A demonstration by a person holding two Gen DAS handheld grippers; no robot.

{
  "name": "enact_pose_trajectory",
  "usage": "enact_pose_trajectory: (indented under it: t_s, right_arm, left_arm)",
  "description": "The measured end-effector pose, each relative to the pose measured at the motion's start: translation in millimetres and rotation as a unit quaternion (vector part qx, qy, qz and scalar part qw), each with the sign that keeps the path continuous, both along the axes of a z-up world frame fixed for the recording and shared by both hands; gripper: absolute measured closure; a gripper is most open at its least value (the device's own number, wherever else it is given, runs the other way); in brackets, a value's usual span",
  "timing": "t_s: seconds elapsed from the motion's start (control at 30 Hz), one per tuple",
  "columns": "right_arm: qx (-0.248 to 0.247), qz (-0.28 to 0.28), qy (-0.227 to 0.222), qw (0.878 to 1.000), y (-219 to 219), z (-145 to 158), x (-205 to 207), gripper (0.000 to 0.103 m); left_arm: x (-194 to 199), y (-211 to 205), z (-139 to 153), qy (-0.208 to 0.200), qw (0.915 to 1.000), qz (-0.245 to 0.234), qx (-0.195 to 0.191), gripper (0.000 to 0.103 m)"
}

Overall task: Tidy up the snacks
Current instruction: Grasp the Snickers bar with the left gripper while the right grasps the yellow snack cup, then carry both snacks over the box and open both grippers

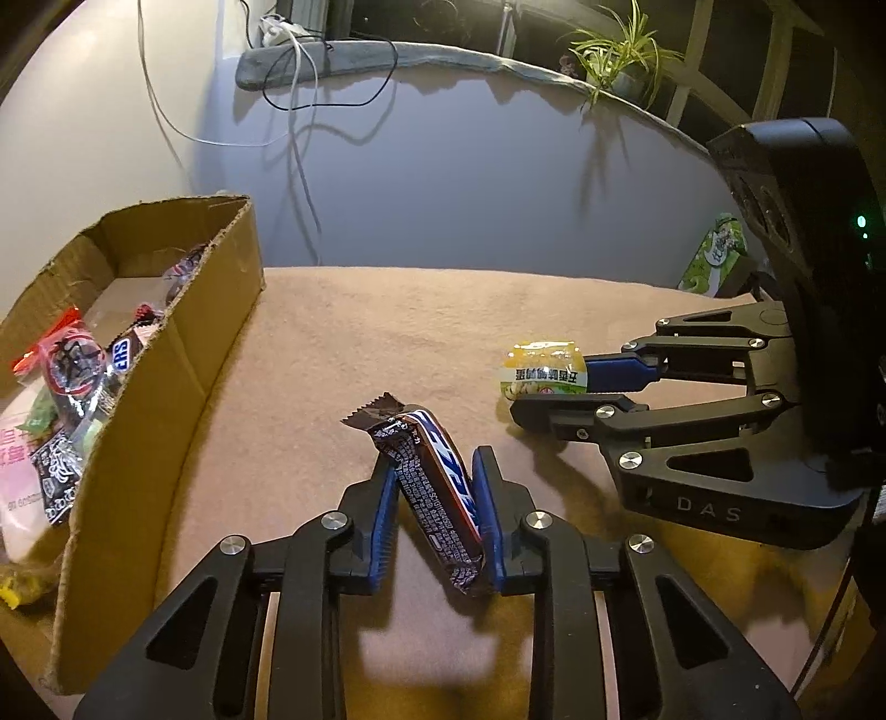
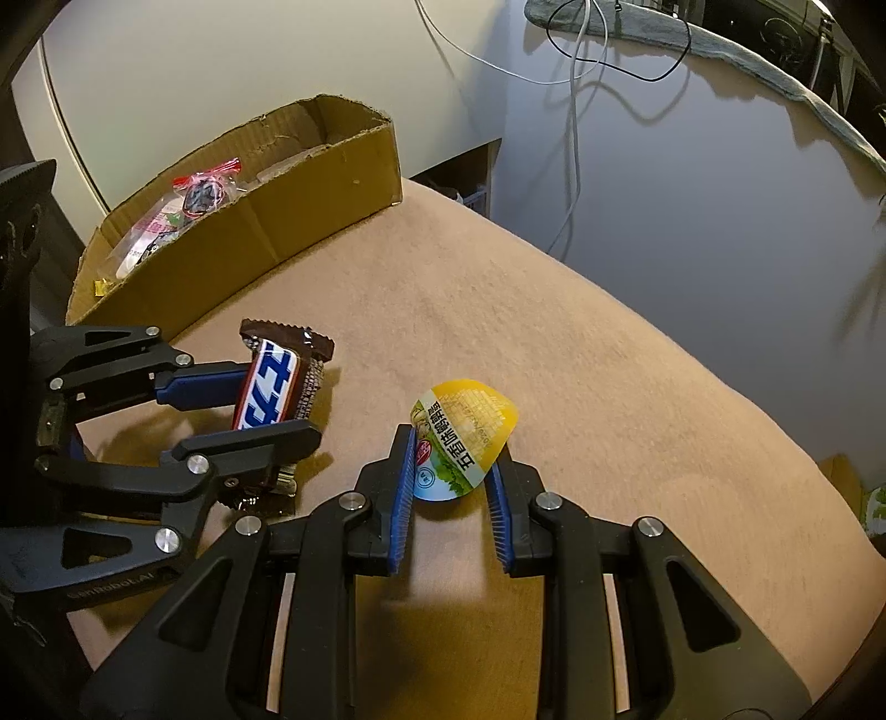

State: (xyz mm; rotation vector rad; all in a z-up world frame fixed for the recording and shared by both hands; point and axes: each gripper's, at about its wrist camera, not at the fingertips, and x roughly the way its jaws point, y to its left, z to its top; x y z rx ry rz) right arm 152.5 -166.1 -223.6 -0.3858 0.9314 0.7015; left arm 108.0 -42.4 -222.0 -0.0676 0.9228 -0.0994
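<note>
A brown and blue chocolate bar [image 1: 437, 487] stands tilted on the tan cloth, and the blue pads of my left gripper [image 1: 437, 459] press on both its sides. In the right wrist view the same bar [image 2: 271, 387] sits between the left gripper's fingers [image 2: 277, 404]. A round yellow snack pack [image 2: 470, 426] with a printed lid is pinched at the fingertips of my right gripper [image 2: 454, 443]. The left wrist view has this pack [image 1: 542, 368] to the right of the bar, held by the right gripper [image 1: 548, 390].
An open cardboard box [image 1: 166, 399] with several wrapped snacks stands at the left on the tan cloth [image 1: 360, 332]. A green packet [image 1: 714, 260] lies at the far right edge. Cables [image 1: 299, 111] hang down the wall behind, and a potted plant [image 1: 620, 50] stands on the ledge.
</note>
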Motion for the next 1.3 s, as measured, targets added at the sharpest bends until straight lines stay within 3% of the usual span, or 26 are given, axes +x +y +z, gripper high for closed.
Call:
enact_pose_trajectory:
  t_s: [0.23,0.37,0.9,1.3]
  right_arm:
    - [-0.003,-0.007,-0.003,1.0,-2.3,-1.2,-2.7,0.078]
    - [0.0,-0.015,-0.005,1.0,-7.7,-0.4,-2.3,0.078]
    - [0.021,-0.024,-0.015,0.999,-13.9,10.7,-13.7,0.078]
    - [0.042,-0.008,-0.035,0.998,-3.8,40.3,-29.9,0.078]
  left_arm:
    - [11.1,-0.8,-14.0,0.022,0.9996,0.002,-0.02,0.076]
    - [9.5,-9.9,-13.7,0.01,0.9999,0.0,0.008,0.077]
    - [-9.0,-3.1,2.6,-0.017,0.9998,0.005,-0.003,0.085]
    - [-31.5,18.4,50.2,-0.072,0.9973,0.012,-0.001,0.085]
